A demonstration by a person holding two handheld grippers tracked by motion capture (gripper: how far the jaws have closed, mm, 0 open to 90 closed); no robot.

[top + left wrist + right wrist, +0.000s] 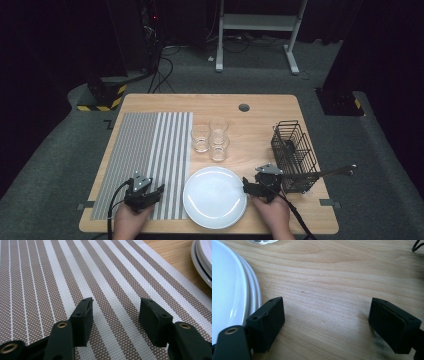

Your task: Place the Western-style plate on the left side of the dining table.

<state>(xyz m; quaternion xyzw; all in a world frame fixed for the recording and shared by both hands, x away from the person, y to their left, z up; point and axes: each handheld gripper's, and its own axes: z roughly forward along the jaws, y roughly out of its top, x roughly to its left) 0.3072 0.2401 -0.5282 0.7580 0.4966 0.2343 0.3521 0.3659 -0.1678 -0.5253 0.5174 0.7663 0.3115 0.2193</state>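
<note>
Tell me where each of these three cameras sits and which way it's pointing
High view: above the person's side, looking forward and down on the table; both hands with the left gripper and right gripper show.
Left gripper view: rides the left gripper, facing down over the striped placemat; its open jaws show.
Right gripper view: rides the right gripper, facing bare tabletop; its open jaws show.
Shared: all three views catch the white plate.
</note>
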